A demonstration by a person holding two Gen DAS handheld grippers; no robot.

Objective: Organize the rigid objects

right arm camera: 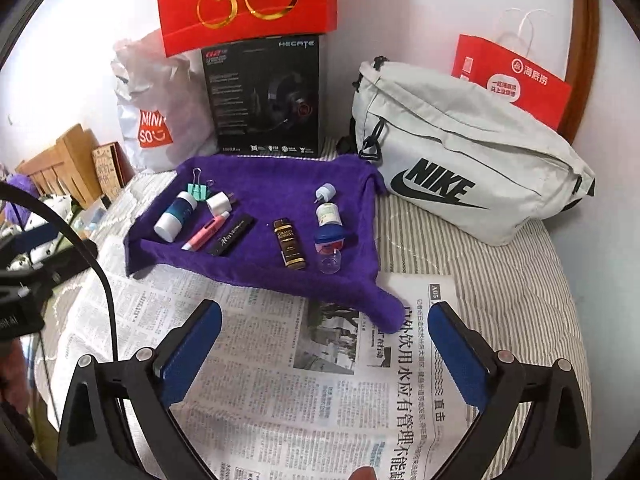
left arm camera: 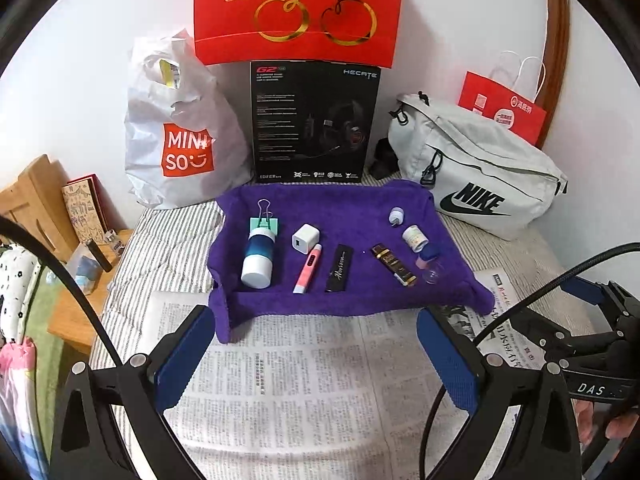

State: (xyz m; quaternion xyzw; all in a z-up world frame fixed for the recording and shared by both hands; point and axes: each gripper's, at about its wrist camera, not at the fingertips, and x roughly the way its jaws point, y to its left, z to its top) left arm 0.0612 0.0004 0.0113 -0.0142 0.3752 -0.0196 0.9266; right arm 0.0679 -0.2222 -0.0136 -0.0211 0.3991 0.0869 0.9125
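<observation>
A purple towel lies on the bed with small rigid objects in a row: a blue-white bottle by a green binder clip, a white charger, a pink pen, a black bar, a brown-gold miniature bottle, a white plug, a white jar and a blue-capped clear vial. My left gripper and right gripper are open and empty over newspaper, short of the towel.
Newspaper covers the striped bedding. Behind the towel stand a Miniso bag, a black headset box, red paper bags and a grey Nike bag. A wooden bedside table is at left.
</observation>
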